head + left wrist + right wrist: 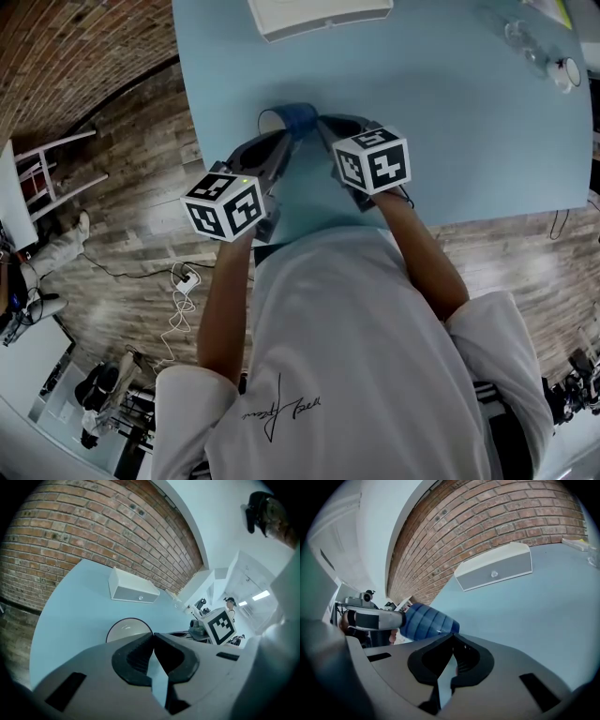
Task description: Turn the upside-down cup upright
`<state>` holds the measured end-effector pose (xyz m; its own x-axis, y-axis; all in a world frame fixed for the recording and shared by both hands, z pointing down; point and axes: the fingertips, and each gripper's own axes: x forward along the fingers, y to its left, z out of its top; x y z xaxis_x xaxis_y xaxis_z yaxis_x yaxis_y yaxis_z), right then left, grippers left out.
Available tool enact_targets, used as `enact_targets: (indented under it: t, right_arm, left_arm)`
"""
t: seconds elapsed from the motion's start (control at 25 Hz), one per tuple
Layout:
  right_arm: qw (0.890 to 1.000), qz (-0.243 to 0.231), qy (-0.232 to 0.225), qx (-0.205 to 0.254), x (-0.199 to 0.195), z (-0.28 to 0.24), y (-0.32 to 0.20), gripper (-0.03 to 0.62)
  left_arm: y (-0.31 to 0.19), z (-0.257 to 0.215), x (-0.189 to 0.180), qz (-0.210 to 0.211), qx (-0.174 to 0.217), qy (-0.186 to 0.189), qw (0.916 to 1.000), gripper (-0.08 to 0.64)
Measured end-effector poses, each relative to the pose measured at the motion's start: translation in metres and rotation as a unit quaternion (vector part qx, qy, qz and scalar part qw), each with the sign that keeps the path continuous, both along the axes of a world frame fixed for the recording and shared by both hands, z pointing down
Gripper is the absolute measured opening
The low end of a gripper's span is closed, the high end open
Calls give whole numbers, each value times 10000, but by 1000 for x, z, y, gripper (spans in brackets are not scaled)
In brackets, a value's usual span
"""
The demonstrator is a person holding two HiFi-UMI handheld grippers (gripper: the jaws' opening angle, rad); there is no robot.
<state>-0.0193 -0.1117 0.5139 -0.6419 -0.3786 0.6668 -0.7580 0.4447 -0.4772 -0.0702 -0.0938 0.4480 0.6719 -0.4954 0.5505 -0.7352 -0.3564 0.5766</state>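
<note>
A person's white shirt (375, 356) fills the foreground, with 2 forearms reaching onto a pale blue table (469, 141). The left gripper (153, 637) appears clamped on the rim of the blue cup (298, 119). The cup lies on its side near the table's front edge, mouth toward that gripper. The right gripper (451, 639), jaws pressed together on nothing, sits just beside the cup's base. The main risk is that so thin a rim pinch slips during rotation, so the cup drops or rolls. A white box (319, 14) sits farthest back.
</note>
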Motion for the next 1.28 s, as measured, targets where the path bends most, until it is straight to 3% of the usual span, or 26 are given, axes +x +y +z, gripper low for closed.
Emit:
enact_targets:
  t: [1.28]
  right_arm:
    - [9994, 146, -271, -157, 14, -1, 2, 21]
  left_arm:
    - [-9, 2, 47, 431, -36, -81, 9990, 21]
